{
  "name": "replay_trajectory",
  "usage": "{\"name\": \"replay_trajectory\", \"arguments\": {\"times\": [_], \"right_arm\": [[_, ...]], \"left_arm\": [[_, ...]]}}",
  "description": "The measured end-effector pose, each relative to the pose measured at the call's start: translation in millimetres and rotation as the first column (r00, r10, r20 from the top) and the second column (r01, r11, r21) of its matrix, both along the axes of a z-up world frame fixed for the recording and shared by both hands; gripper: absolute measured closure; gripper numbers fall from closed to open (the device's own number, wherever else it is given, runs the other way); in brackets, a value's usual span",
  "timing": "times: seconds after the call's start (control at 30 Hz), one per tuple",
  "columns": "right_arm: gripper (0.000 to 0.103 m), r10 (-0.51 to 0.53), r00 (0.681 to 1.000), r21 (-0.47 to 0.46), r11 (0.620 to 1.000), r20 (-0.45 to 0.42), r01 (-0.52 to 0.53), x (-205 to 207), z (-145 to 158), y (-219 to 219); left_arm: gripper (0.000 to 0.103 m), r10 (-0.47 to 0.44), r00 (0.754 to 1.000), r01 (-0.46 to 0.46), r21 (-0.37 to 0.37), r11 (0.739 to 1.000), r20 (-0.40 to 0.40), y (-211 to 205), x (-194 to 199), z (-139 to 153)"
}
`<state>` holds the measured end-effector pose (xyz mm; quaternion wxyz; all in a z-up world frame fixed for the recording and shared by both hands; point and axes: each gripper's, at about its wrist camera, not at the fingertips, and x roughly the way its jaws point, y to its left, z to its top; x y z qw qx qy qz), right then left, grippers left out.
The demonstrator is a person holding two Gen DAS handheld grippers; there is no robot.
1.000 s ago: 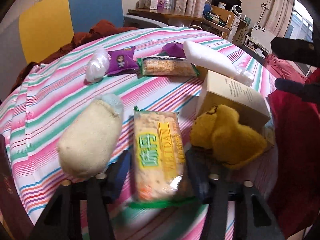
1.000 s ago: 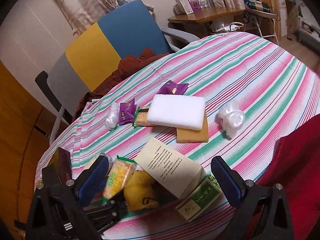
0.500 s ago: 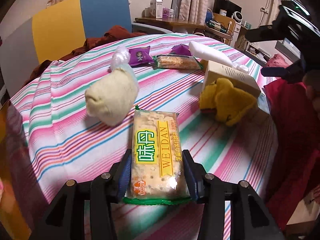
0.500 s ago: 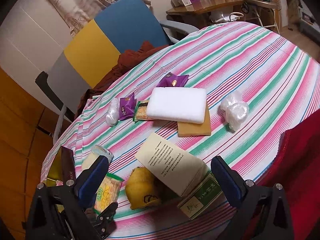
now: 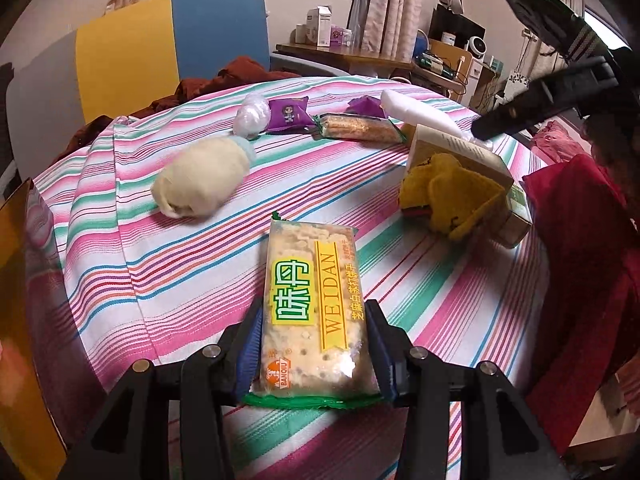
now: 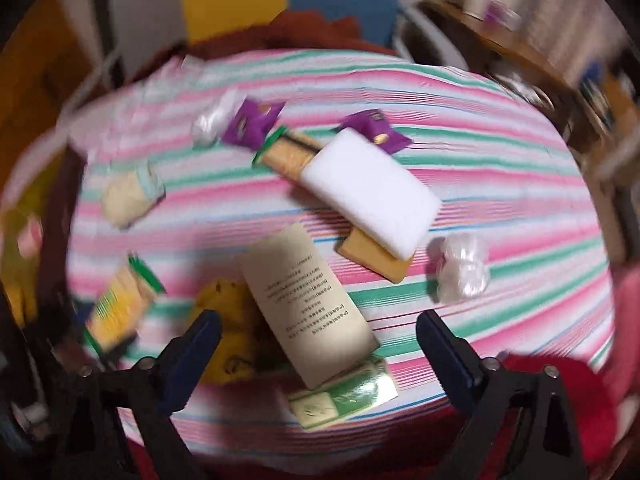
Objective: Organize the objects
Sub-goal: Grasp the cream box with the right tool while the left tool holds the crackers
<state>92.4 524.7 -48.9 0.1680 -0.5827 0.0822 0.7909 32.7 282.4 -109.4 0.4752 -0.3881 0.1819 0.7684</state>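
While L gripper (image 5: 314, 354) clamps cracker pack (image 5: 312, 304), R gripper (image 6: 318, 334) agape

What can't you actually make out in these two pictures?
- Right wrist view: motion blur smears everything; the print on the cream box is unreadable.
- Left wrist view: the cream box is partly covered by the yellow plush.
- Left wrist view: the cracker pack hides the tablecloth beneath it.

Round table (image 5: 168, 280) under my claws, draped in a pink, green and white striped cloth. Lying on it: cream rolled sock (image 5: 200, 182), clear plastic wad (image 5: 252, 118), two purple packets (image 5: 287, 114), orange cracker bar (image 5: 358, 128), white foam block (image 6: 370, 196) atop a tan pad (image 6: 370, 256), beige box (image 6: 308, 304), yellow sock (image 5: 448, 196), second plastic wad (image 6: 462, 266).
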Motion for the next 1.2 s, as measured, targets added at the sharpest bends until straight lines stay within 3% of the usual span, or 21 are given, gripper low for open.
{"name": "replay_trajectory", "arguments": {"times": [0.1, 0.17, 0.23, 0.33, 0.57, 0.67, 0.77, 1.0, 1.2], "right_arm": [[0.012, 0.064, 0.996, 0.002, 0.998, 0.07, -0.064, -11.5, -16.4, -0.3], [0.019, 0.075, 0.993, 0.009, 0.997, 0.09, -0.076, -16.0, -23.3, -0.2], [0.043, 0.077, 0.988, 0.002, 0.997, 0.131, -0.078, -23.9, -42.5, 0.9], [0.052, 0.068, 0.992, -0.007, 0.998, 0.102, -0.068, -22.4, -39.9, 3.0], [0.052, 0.027, 1.0, 0.0, 1.0, 0.005, -0.027, -1.5, -12.9, 9.1], [0.052, -0.017, 0.995, 0.016, 1.0, -0.095, 0.019, 8.7, 12.9, 8.3], [0.052, -0.018, 0.989, 0.014, 1.0, -0.144, 0.02, 11.9, 25.8, 1.3], [0.052, 0.036, 0.957, -0.021, 0.999, -0.288, -0.044, -10.9, 56.4, -50.7], [0.052, 0.112, 0.925, -0.073, 0.986, -0.363, -0.149, -41.3, 65.2, -104.5]], "left_arm": [[0.054, 0.003, 1.0, -0.003, 0.003, 1.0, -0.005, -0.2, 0.8, -0.5], [0.054, 0.002, 1.0, -0.002, 0.004, 1.0, -0.01, -0.1, 1.3, -0.8], [0.054, 0.004, 1.0, -0.004, 0.01, 1.0, -0.006, -0.7, 0.7, -1.2], [0.054, 0.004, 1.0, -0.004, 0.01, 1.0, -0.011, -0.9, 1.1, -1.5], [0.055, -0.002, 1.0, 0.002, 0.013, 1.0, -0.013, -1.8, 0.8, -1.0], [0.055, 0.002, 1.0, -0.002, 0.0, 1.0, -0.006, -0.1, 0.5, 2.6], [0.055, 0.012, 1.0, -0.012, 0.039, 0.999, 0.013, -5.2, 0.7, 14.4], [0.055, 0.077, 0.997, -0.074, 0.107, 0.991, -0.019, -26.2, 4.1, 55.5], [0.055, 0.201, 0.979, -0.196, 0.154, 0.968, -0.022, -65.4, -8.1, 85.1]]}}
